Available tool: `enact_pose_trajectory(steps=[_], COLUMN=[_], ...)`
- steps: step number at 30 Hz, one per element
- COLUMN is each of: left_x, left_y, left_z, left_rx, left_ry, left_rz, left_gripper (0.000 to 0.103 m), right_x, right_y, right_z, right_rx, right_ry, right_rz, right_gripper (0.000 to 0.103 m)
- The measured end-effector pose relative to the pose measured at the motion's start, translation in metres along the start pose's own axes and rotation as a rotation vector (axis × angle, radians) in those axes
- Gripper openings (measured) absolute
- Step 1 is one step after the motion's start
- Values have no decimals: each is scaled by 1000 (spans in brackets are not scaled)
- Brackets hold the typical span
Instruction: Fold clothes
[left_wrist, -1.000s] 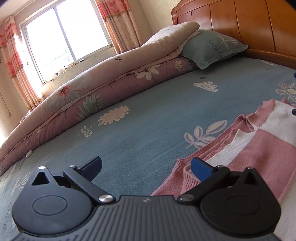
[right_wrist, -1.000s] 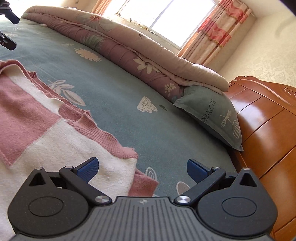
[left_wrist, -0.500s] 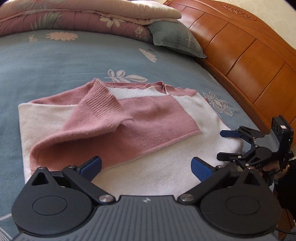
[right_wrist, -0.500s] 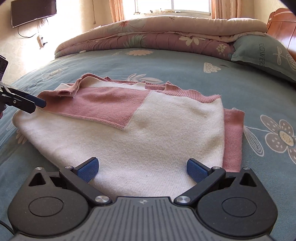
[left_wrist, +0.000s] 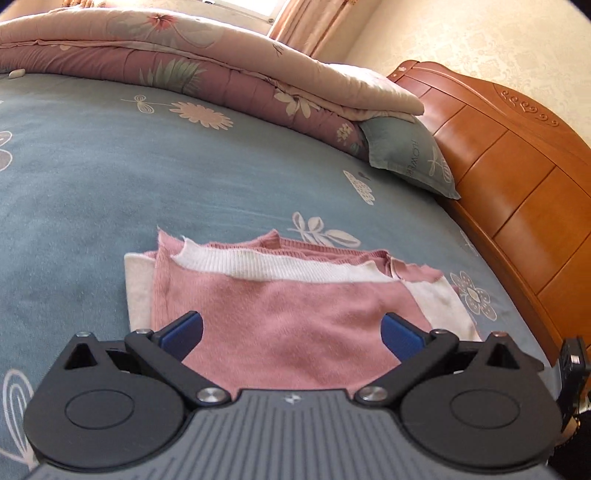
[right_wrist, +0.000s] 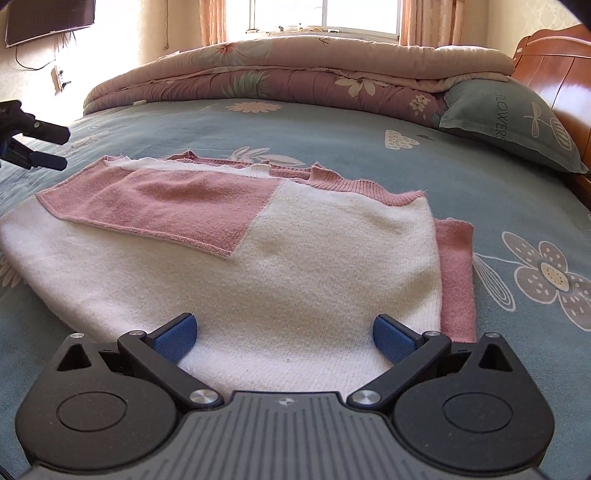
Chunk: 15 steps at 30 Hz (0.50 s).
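Left hand-held gripper (left_wrist: 291, 330) has swung over the sweater (left_wrist: 295, 314) on the blue bedsheet (left_wrist: 110, 184).

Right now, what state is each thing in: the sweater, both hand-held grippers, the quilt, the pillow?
sweater: partly folded, flat on the bed, held by neither gripper
left hand-held gripper: open, empty, over the sweater
right hand-held gripper: open, empty, over the sweater
quilt: folded along the far edge
pillow: under the quilt's end

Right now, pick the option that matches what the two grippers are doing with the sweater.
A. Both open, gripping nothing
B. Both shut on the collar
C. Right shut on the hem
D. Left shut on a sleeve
A: the left gripper and right gripper both have jaws spread wide, with the pink and white sweater lying flat on the bed, unpinched.
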<state>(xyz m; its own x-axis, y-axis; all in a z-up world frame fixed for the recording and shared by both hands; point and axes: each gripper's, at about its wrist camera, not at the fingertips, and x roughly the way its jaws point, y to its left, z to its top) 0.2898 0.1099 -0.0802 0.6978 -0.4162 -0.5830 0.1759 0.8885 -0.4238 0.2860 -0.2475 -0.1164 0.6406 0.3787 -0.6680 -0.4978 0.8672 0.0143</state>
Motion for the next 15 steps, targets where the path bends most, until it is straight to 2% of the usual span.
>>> enact_pose_trajectory(steps=[3,7,10,14,15], left_x=[-19,-43,-43,-37,-36], left_y=[2,21,42,52,52], left_z=[-18,-32,-35,-39,-40], left_rx=[-35,-145,-251,-326,-338], left_ry=[-41,-105,-93,-77,-71], left_rz=[-3,-7,-33,-82,-101], left_gripper=[102,102,102,102,102], right_x=[-9,-38,-51,-49,-47], right_y=[-6,-42,-78,-110,-113], right_z=[4,-3,-15,-30,-33], right_rx=[42,225,407,599,634], right_ry=[-2,-77,-102,-103,-96], right_rz=[41,153,221,341,396], right_gripper=[103,103,103,103,103])
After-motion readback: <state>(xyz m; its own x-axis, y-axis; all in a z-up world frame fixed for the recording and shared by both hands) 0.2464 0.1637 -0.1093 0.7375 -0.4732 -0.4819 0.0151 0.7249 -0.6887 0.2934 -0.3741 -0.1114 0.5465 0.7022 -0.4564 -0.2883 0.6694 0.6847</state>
